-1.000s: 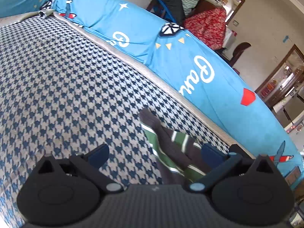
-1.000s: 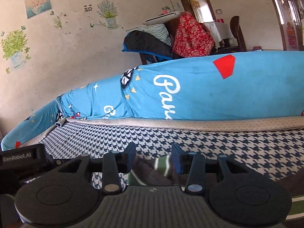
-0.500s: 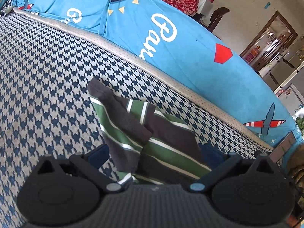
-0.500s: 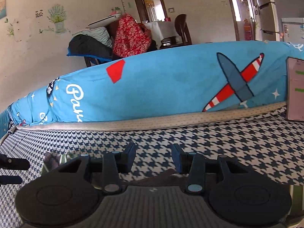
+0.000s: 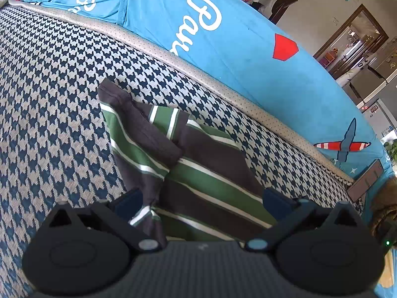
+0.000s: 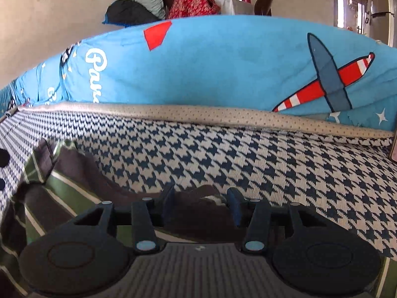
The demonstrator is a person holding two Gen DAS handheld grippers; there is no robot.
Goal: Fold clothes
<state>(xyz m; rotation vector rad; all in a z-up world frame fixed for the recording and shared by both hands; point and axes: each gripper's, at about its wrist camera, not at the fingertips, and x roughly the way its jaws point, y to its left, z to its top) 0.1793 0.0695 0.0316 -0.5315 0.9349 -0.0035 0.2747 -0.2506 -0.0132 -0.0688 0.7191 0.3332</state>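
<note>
A brown shirt with green and white stripes [image 5: 198, 173] lies on the houndstooth bed cover [image 5: 49, 99], one sleeve folded across its body. My left gripper [image 5: 202, 200] hovers over the shirt's near part, open wide, with the cloth below and between its fingers and no pad touching it. In the right wrist view the same shirt [image 6: 74, 181] stretches off to the left. My right gripper [image 6: 201, 200] sits low over a brown bunched edge of the shirt; its jaws are opening, the cloth lies between them, and the pads are not pressing on it.
A rolled blue quilt [image 6: 223, 64] with aeroplanes and white lettering runs along the far side of the bed behind a beige piped edge [image 6: 198, 114]. A flat pink object [image 6: 394, 149] stands at the right. Piled clothes [image 6: 188, 2] and a chair are beyond.
Both views swung right along the quilt and sank toward the bed. The shirt went from a raised bunch to lying spread under the left gripper. The right jaws stand slightly wider.
</note>
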